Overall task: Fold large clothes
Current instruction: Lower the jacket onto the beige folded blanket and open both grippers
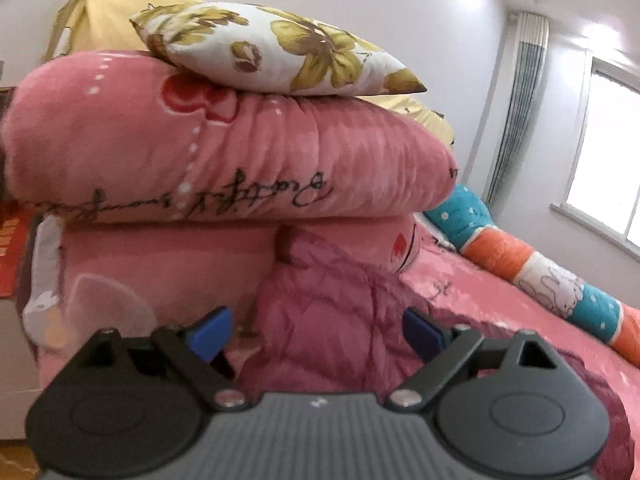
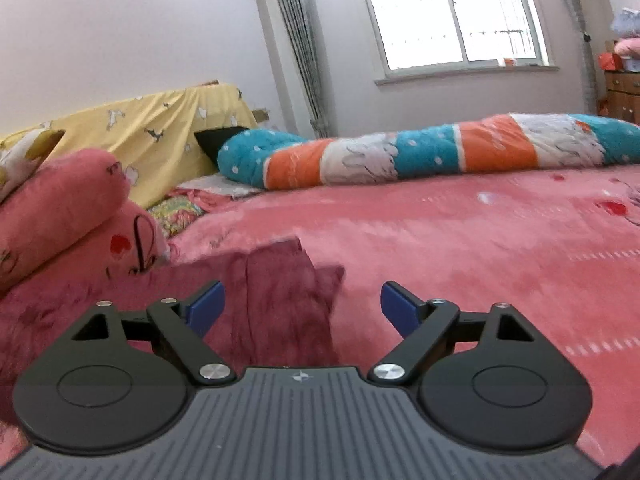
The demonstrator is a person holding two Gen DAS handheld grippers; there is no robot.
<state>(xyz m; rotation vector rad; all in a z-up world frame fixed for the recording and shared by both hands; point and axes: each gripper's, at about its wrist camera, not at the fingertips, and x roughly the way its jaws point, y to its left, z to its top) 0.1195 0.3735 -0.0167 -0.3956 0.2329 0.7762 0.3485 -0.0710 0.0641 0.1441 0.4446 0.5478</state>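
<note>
Both claws spread wide, nothing clamped. Maroon padded jacket (image 1: 340,320) lies on the pink bedspread (image 2: 480,232) just ahead of the left gripper (image 1: 318,330) and ahead-left of the right gripper (image 2: 302,306). Next grab: pinch matching edges, lift evenly, keep the fold square.

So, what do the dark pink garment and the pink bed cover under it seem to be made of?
The dark pink crinkled garment looks like thin, slightly shiny woven fabric, perhaps a padded nylon jacket: fine wrinkles and puffed sections suggest this. The pink bed cover looks like soft plush fleece: a matte, fuzzy surface with printed hearts.
</note>
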